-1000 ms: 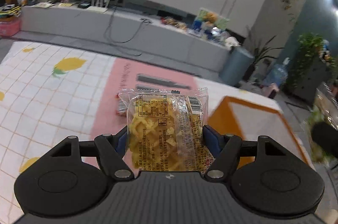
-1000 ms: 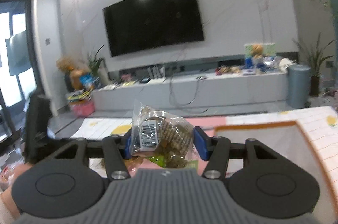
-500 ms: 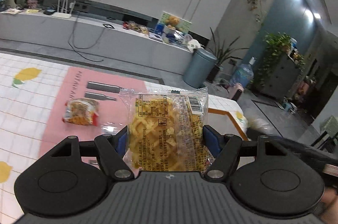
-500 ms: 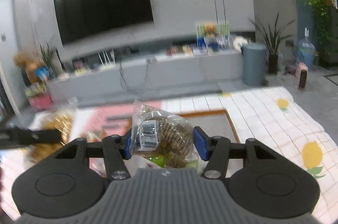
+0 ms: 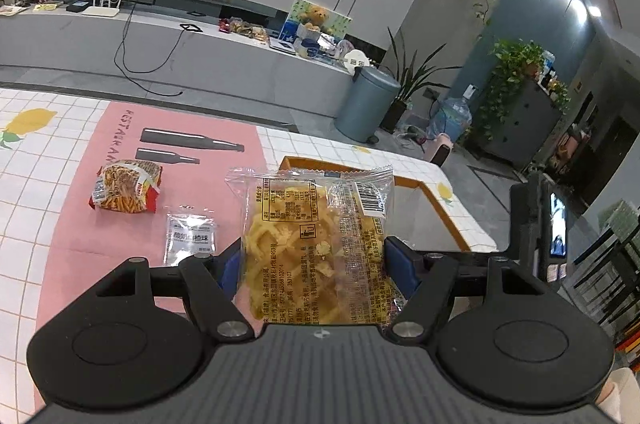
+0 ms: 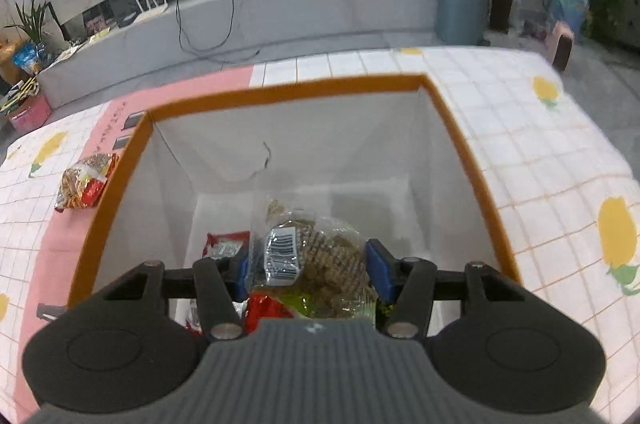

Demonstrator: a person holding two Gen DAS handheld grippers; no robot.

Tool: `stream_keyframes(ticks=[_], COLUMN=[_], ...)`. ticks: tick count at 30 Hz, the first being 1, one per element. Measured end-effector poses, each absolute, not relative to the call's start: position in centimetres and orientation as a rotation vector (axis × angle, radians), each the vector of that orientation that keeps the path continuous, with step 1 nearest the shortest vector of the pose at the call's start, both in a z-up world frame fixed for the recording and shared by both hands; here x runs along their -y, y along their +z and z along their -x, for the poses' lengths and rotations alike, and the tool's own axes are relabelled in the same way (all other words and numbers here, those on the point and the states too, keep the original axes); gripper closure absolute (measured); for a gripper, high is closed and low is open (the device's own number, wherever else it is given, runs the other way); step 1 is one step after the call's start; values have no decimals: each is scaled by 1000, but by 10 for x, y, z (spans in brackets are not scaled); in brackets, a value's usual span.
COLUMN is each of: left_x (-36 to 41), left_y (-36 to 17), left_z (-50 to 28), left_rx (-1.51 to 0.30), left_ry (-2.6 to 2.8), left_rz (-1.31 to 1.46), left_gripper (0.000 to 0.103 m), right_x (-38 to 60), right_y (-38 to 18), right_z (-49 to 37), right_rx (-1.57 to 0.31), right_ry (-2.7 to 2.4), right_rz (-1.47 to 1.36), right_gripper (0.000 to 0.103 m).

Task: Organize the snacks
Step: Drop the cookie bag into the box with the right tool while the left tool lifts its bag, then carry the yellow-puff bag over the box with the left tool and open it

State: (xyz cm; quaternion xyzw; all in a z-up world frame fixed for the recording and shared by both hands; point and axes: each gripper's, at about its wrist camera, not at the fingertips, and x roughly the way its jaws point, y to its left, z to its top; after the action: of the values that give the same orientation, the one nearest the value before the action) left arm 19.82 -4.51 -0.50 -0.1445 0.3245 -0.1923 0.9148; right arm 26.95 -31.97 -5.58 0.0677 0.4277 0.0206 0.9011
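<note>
My left gripper [image 5: 314, 264] is shut on a clear packet of yellow waffle snack [image 5: 316, 244] and holds it above the table, just left of the orange-rimmed white box [image 5: 436, 200]. My right gripper [image 6: 308, 266] is shut on a clear packet of brown biscuits [image 6: 320, 256] and holds it over the open box [image 6: 288, 92]. Red snack packets [image 6: 224, 244] lie on the box floor. A red packet of fried sticks [image 5: 126, 186] and a small white sachet [image 5: 190, 238] lie on the pink mat; the red packet also shows in the right wrist view [image 6: 86, 180].
The table has a white checked cloth with lemons [image 6: 540, 160] and a pink mat [image 5: 100, 224]. Beyond the far edge stand a grey TV bench [image 5: 200, 56], a grey bin [image 5: 366, 104] and plants. The right gripper's body [image 5: 536, 228] shows at the left view's right side.
My right gripper has swung down and over the box with the biscuit packet. My left gripper has turned rightward with the waffle packet, bringing the red packet and sachet into view.
</note>
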Motion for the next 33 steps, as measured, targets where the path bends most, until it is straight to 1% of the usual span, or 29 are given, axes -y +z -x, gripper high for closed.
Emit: stream_keyframes(ticks=[1, 2, 3, 4, 10, 16, 20, 27, 33], left_x=[46, 47, 49, 49, 57, 66, 78, 108, 133], left_y=[-6, -7, -8, -8, -4, 3, 7, 16, 17], left_z=[-196, -196, -196, -194, -186, -177, -174, -180, -208], left_rx=[-671, -677, -682, -686, -678, -675, -689, -701, -747], left_ry=[-392, -390, -392, -393, -401, -421, -422, -419, -395], left_rz=[294, 292, 290, 288, 262, 240, 209, 198, 199], left_gripper=[21, 21, 21, 21, 21, 21, 21, 21, 21], right_x=[322, 324, 325, 326, 324, 353, 356, 373, 389], right_y=[-55, -55, -54, -53, -30, -3, 12, 17, 22], right_z=[-268, -265, -262, -261, -240, -207, -197, -184, -173], right_rx=[-881, -875, -876, -884, -831, -723, -663, -629, -586], right_ry=[49, 51, 50, 59, 72, 88, 56, 58, 36], right_rz=[-163, -190, -204, -220, -227, -380, -352, -419, -475], right_gripper=[46, 40, 19, 15, 13, 11, 11, 11, 11])
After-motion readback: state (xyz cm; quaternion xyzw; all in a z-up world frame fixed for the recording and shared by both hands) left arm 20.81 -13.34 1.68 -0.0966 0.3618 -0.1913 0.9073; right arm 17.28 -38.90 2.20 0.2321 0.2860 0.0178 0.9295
